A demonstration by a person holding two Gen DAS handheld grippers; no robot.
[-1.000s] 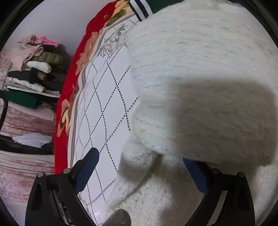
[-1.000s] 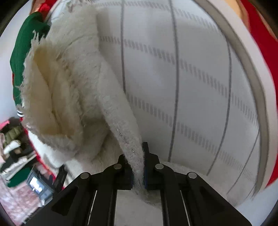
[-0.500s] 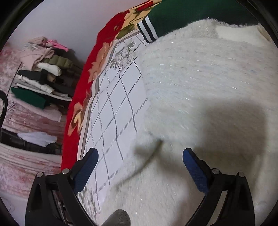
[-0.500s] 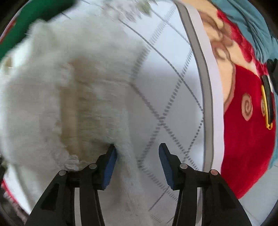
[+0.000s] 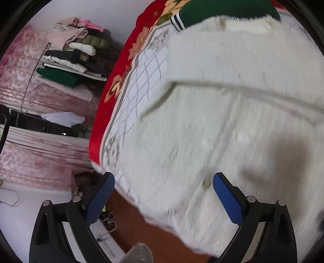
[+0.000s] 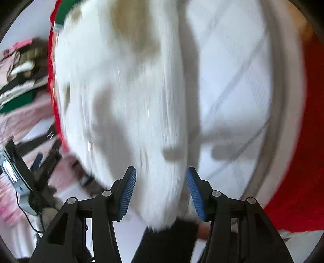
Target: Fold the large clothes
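a fluffy white garment is spread over the white checked bedcover, its near hem hanging past the bed's edge. the left gripper is held wide open above that hem, with nothing gripped. the right gripper is seen with its jaws opening; the garment's edge lies between the blue pads but is not pressed. a green garment is partly covered at the far end

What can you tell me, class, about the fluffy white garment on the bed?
The fluffy white long-pile garment lies spread over the white quilt with grey diamond lines, a fold edge crossing it. Its near edge hangs over the bedside. A dark green garment with striped cuff lies at its far edge. Neither claw presses on it.
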